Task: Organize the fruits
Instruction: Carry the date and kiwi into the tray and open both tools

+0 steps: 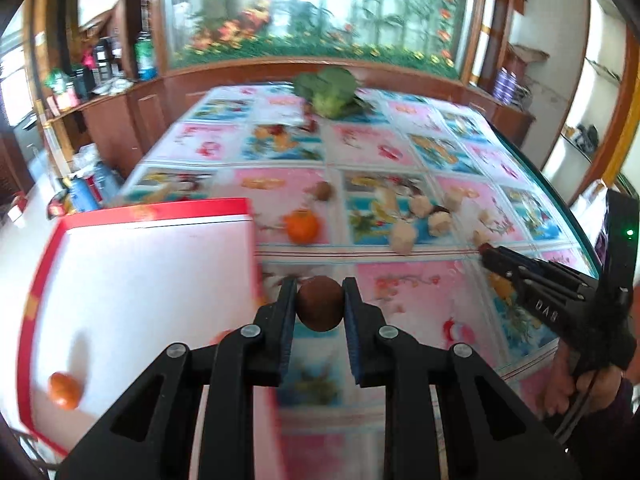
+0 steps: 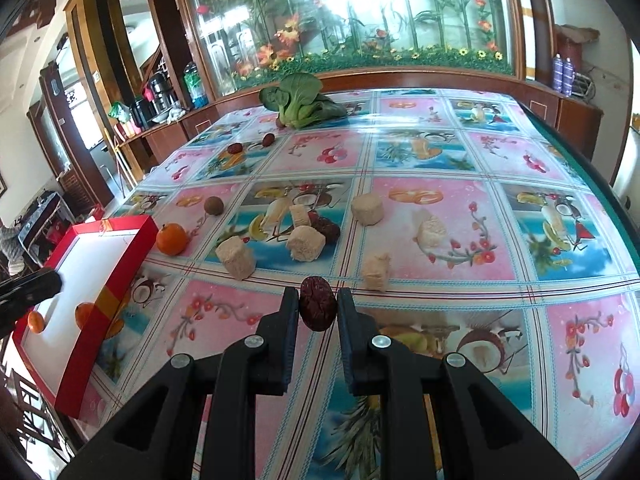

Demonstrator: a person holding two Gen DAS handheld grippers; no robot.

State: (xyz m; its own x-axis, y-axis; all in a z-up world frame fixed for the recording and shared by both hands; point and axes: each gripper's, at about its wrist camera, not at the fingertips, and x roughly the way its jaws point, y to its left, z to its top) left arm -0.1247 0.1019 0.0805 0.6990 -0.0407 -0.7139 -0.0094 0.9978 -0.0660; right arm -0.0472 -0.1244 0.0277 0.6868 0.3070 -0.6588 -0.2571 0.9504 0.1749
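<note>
Fruit lies scattered over a glossy, fruit-patterned tablecloth [image 2: 420, 152]. The left gripper [image 1: 320, 304] pinches a round brown fruit [image 1: 320, 309] between its pads, just beside the right edge of a red-rimmed white box [image 1: 140, 280] that holds a small orange [image 1: 64, 390]. The right gripper [image 2: 318, 308] clamps a wrinkled red date [image 2: 317, 304] above the cloth. Near the box on the table sit another orange [image 2: 172, 239] and a second brown fruit [image 2: 213, 205], with pale beige chunks [image 2: 306, 242] and more red dates [image 2: 326, 226] between them and the table's middle. A leafy green vegetable [image 2: 300, 100] rests at the far edge.
</note>
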